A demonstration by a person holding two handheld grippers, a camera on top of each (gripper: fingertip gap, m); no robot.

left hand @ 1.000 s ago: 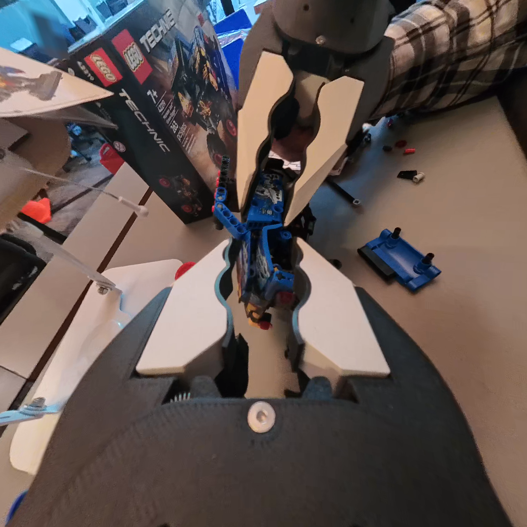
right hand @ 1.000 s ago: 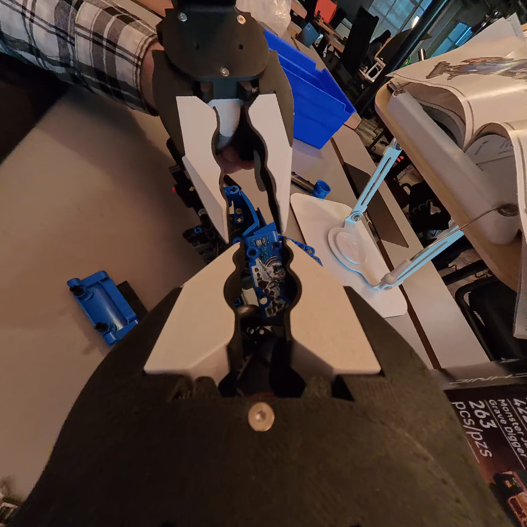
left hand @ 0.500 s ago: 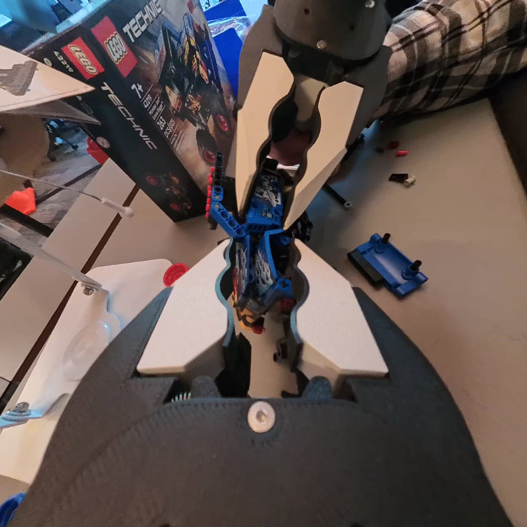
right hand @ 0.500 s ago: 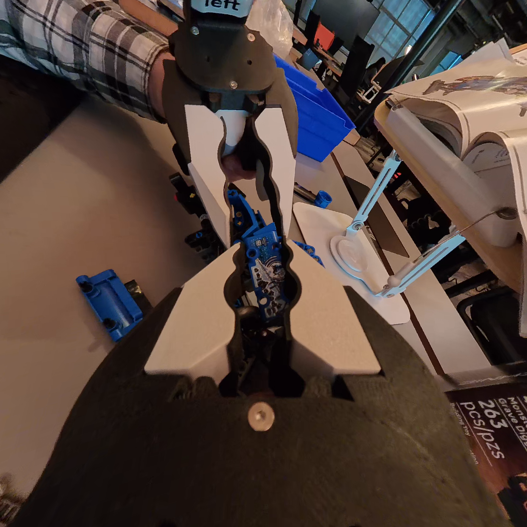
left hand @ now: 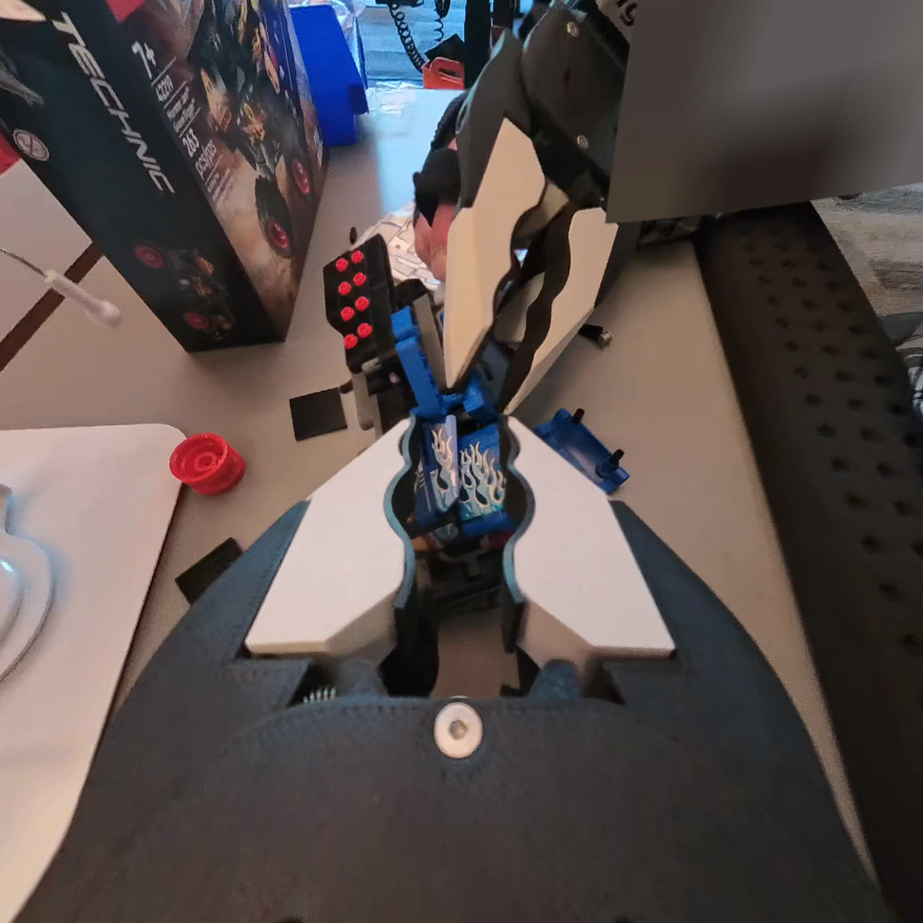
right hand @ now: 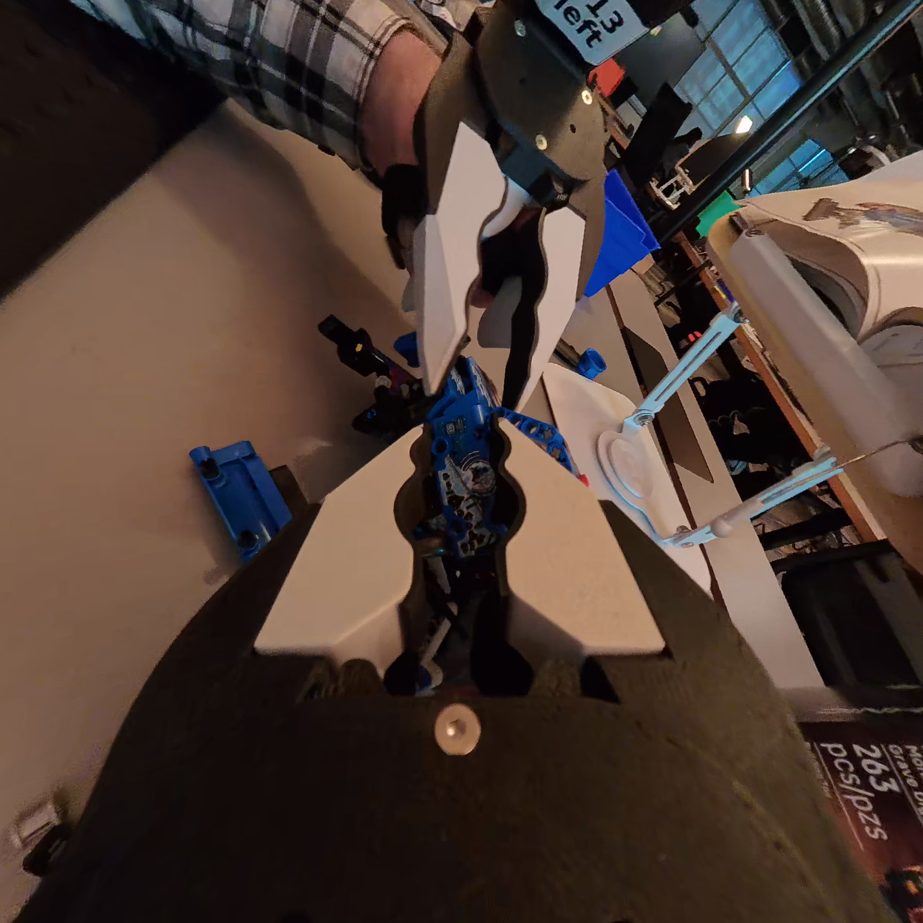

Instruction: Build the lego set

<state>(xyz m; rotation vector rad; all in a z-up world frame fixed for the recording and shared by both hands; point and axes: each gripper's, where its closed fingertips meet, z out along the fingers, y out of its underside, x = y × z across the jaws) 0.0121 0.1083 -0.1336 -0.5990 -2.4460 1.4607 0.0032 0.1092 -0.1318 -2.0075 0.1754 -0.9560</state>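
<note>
My left tool [left hand: 457,439] pinched the blue lego model [left hand: 462,479] by its flame-patterned panels, above the counter [left hand: 649,379]. My right tool [right hand: 459,434] gripped the same model [right hand: 464,479] from the opposite end, so the two tools met tip to tip. Just beyond lay a loose blue panel [left hand: 582,449] with black pins. To the left a red wheel hub [left hand: 206,463] sat beside a white pad [left hand: 85,499]. Farther off stood the set's black box [left hand: 165,165].
</note>
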